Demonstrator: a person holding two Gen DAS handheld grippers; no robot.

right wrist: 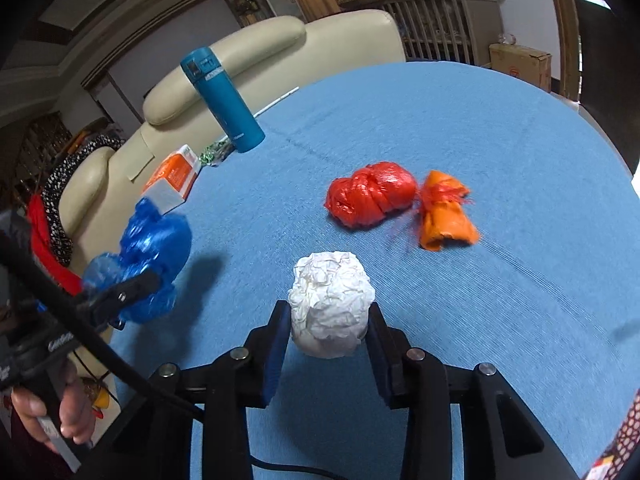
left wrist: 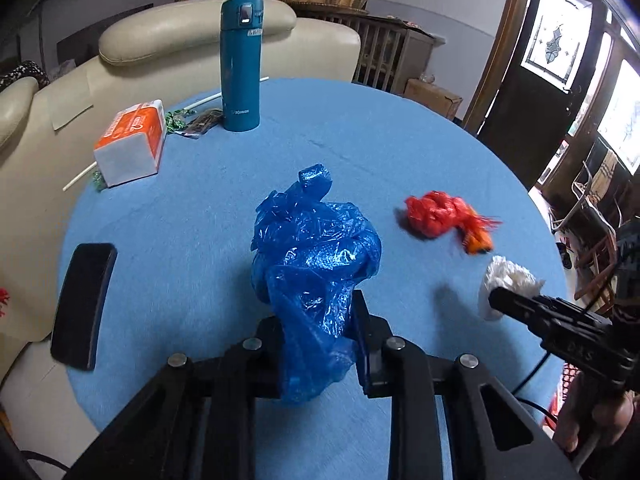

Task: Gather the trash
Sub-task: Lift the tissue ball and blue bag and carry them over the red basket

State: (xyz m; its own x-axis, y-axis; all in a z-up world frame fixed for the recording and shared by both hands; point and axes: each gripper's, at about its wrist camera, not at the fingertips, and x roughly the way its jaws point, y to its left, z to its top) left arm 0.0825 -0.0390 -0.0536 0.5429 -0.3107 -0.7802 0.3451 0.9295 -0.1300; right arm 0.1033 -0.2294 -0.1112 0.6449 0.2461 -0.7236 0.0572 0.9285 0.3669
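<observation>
My left gripper [left wrist: 318,312] is shut on a crumpled blue plastic bag [left wrist: 314,256] and holds it over the round blue table [left wrist: 400,140]. The bag also shows in the right wrist view [right wrist: 154,240], at the left. My right gripper [right wrist: 327,320] is shut on a white crumpled paper wad [right wrist: 330,300]; it appears in the left wrist view [left wrist: 506,284] at the right. A red plastic bag [right wrist: 370,196] and an orange wrapper [right wrist: 446,212] lie together on the table beyond the paper wad.
A teal thermos [left wrist: 241,64] stands at the far side. An orange and white tissue pack [left wrist: 132,142], small wrappers [left wrist: 192,120] and a black phone [left wrist: 84,304] lie on the left. A cream sofa [left wrist: 120,40] stands behind the table.
</observation>
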